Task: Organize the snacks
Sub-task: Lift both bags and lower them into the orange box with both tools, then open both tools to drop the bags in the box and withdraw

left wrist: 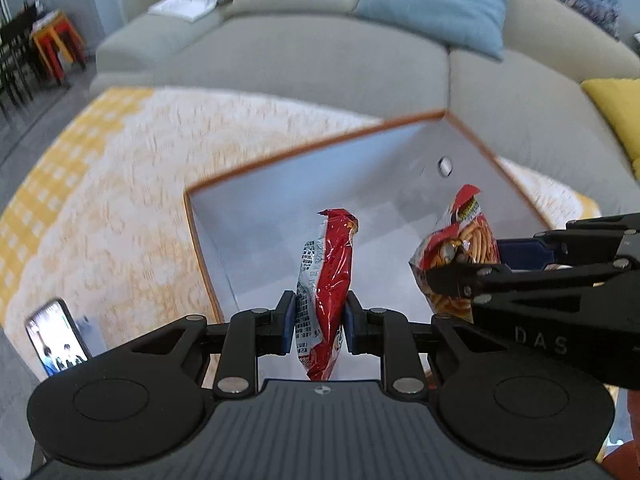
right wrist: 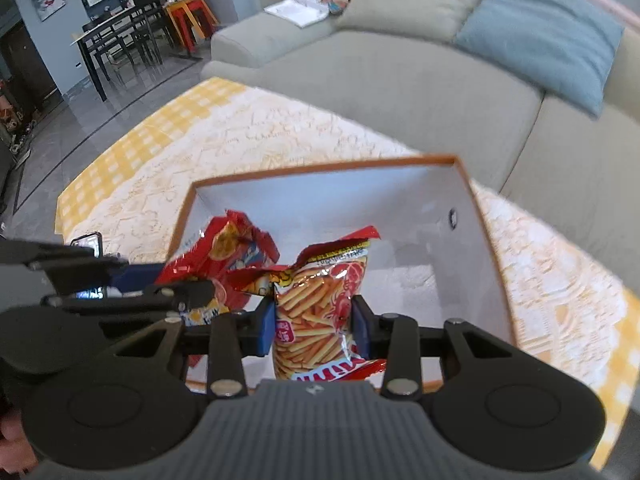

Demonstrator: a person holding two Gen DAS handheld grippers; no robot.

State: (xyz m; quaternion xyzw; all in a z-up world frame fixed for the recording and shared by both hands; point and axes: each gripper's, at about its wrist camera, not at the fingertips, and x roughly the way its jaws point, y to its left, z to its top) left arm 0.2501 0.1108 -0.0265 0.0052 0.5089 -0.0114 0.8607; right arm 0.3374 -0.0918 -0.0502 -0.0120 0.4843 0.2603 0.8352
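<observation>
The left tool (left wrist: 319, 322) holds a red snack bag (left wrist: 326, 292) between its 2 blue pads; the bag is seen edge-on and stands up from the pads toward 12 o'clock in the left wrist view. The right tool (right wrist: 314, 326) is closed on a second bag, the stick snack bag (right wrist: 320, 312), which shows yellow sticks printed on a red pack, and its crumpled top points to 12 o'clock. Both bags hang over the open box (right wrist: 476, 216), which has white inner walls and an orange rim. In the left wrist view the right tool (left wrist: 460, 268) comes in from 3 o'clock with its stick snack bag (left wrist: 466, 240), near the red snack bag but apart from it. In the right wrist view the left tool (right wrist: 172, 280) enters from 9 o'clock with the red snack bag (right wrist: 228, 256), and this bag is just beside the stick snack bag; I cannot tell if they touch. The box stands on a yellow and white rug (left wrist: 120, 200). A phone (left wrist: 56, 338) with a lit screen is at 8 o'clock in the left wrist view. A grey sofa (left wrist: 300, 56) with a blue cushion (left wrist: 436, 4) fills the 12 o'clock area behind the box. A dark dining table (right wrist: 112, 40) with chairs is at 10 o'clock in the right wrist view.
</observation>
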